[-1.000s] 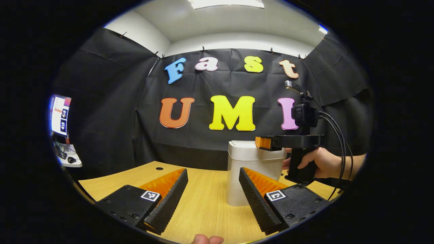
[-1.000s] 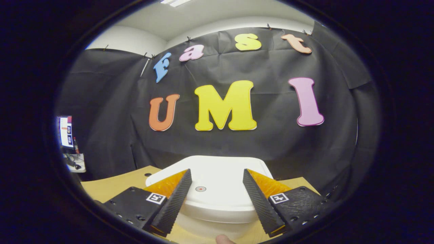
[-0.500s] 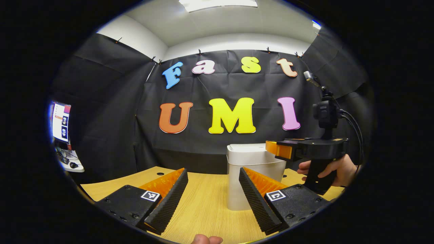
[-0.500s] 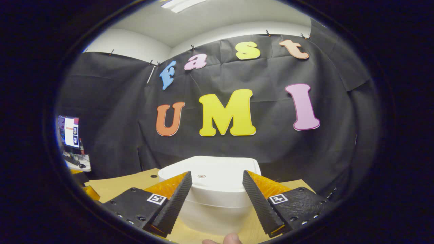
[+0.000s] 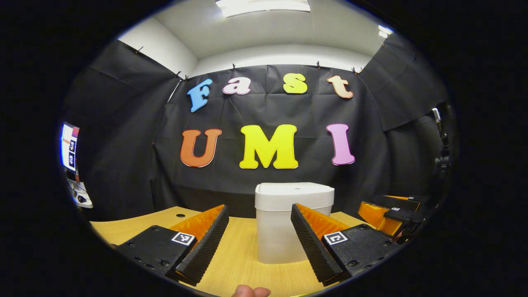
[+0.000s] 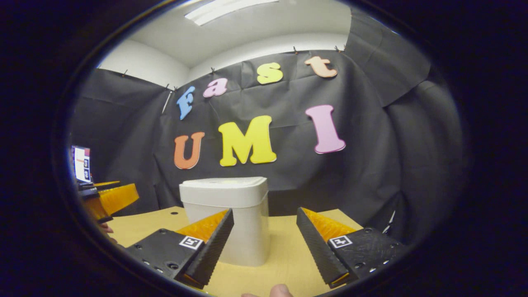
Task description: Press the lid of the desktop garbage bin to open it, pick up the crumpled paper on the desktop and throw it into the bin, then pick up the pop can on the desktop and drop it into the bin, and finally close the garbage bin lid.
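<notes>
In the left gripper view, the left gripper [image 5: 259, 239] hangs low over the wooden desk [image 5: 243, 264], fingers spread wide and grasping nothing. Beyond the fingertips, at twelve o'clock, stands the white garbage bin [image 5: 284, 231] with its lid [image 5: 295, 190] down. At three o'clock the right gripper [image 5: 377, 212] pokes in. In the right gripper view, the right gripper [image 6: 264, 243] is likewise released and empty, the bin at eleven o'clock.

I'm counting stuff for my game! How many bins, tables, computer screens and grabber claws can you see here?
Bins: 1, white, lid shut
Tables: 1, wooden
Screens: 1
Grabber claws: 2, the left gripper and the right gripper
Total: 5
</notes>
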A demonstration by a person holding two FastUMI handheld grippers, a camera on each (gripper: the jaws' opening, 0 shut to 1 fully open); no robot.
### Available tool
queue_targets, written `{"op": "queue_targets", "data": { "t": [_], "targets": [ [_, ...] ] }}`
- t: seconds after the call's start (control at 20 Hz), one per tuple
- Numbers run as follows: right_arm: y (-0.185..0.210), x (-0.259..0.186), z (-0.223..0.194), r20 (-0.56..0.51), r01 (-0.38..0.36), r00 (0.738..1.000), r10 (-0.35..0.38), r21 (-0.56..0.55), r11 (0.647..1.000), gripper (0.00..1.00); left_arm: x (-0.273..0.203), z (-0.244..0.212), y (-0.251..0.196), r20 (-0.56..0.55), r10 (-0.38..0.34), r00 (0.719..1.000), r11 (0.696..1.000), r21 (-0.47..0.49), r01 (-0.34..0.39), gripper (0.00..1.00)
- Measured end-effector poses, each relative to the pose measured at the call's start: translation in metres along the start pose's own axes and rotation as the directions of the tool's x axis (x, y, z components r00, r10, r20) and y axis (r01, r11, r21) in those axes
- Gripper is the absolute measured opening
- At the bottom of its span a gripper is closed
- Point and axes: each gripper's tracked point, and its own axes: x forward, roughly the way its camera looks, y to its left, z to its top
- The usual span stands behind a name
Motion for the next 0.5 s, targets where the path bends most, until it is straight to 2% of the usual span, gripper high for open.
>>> {"op": "queue_targets", "data": {
  "t": [0.2,0.4,0.45,0.5],
  "targets": [
    [-0.013,-0.007,0.000,0.017,0.045,0.999,-0.045,-0.021,0.999,0.95,0.002,-0.006,-0.017,-0.009,-0.015,1.000,1.000,0.025,0.015,0.97],
    [-0.004,-0.014,-0.001,0.029,0.034,0.999,-0.033,-0.022,0.999,0.95,-0.003,-0.008,-0.022,-0.001,-0.010,1.000,0.999,0.050,0.010,0.97],
    [-0.001,-0.016,0.000,0.037,0.031,0.999,-0.030,-0.025,0.999,0.99,-0.006,-0.009,-0.022,-0.005,-0.007,1.000,0.999,0.050,0.007,0.97],
    [0.001,-0.016,0.002,0.049,0.030,0.998,-0.029,-0.031,0.999,0.95,-0.007,-0.011,-0.021,-0.008,-0.001,1.000,0.999,0.048,0.001,0.97]
  ]
}}
